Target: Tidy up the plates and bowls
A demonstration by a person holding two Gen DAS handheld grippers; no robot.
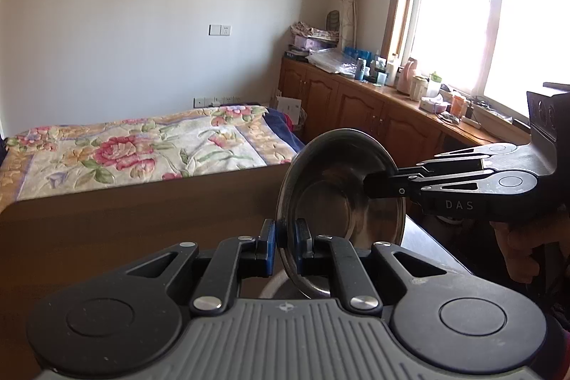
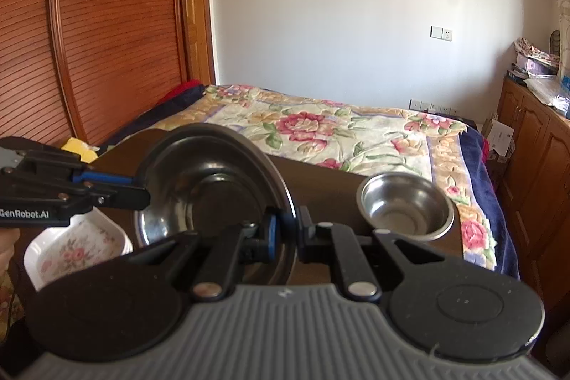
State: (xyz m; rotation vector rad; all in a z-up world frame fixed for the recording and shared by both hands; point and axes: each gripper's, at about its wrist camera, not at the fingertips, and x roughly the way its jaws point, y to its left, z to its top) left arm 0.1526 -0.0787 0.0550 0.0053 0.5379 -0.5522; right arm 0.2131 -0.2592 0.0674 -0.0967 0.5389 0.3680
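A round steel plate (image 1: 338, 202) (image 2: 213, 194) is held tilted on edge above the dark table (image 2: 320, 182). My left gripper (image 1: 285, 239) is shut on its near rim in the left wrist view and appears at the plate's left rim as the left gripper (image 2: 142, 193) in the right wrist view. My right gripper (image 2: 286, 228) is shut on the opposite rim, and it enters the left wrist view from the right as the right gripper (image 1: 370, 184). A small steel bowl (image 2: 406, 207) stands upright on the table's right corner.
A white floral tray (image 2: 78, 244) lies low on the left under the plate. Behind the table is a bed (image 2: 356, 130) with a flowered blanket. Wooden cabinets (image 1: 359, 109) with clutter run under the window. A louvred wooden door (image 2: 107, 41) stands at left.
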